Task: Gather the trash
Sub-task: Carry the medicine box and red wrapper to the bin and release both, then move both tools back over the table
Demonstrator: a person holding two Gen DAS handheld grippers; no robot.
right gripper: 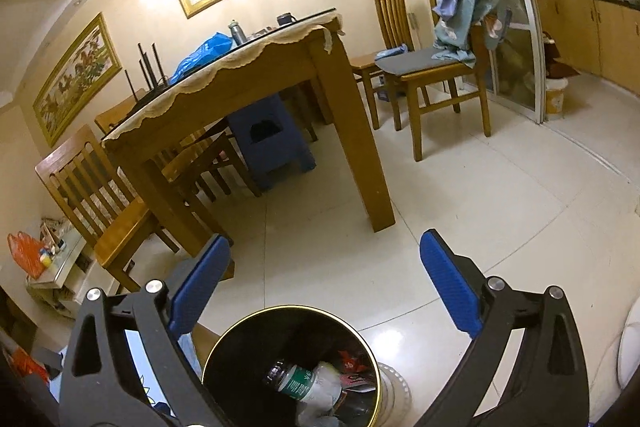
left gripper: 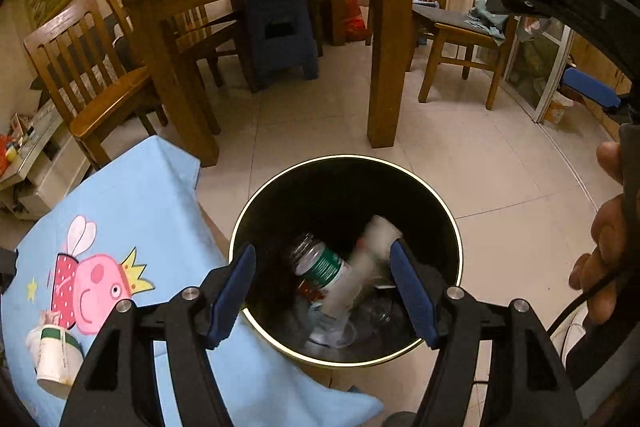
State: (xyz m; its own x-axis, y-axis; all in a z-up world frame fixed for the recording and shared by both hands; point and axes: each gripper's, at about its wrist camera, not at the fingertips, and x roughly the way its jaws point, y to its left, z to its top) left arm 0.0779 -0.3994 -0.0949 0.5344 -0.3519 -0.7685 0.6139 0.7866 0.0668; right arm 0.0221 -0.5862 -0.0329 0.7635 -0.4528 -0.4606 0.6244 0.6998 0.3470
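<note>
I hold my left hand-held gripper (left gripper: 322,287) wide over the black bin (left gripper: 454,223) so a blurred white cup (left gripper: 366,267) drops in; my right hand-held gripper (right gripper: 324,285) is wide, empty.

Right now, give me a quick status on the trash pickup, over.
Left gripper open over the bin, white cup dropping in. Right gripper open, empty. Paper cup left on blue cloth. Nothing blocking.

Black gold-rimmed bin (left gripper: 448,227); sky-blue cloth (left gripper: 140,211) with pink cartoon pig.
</note>
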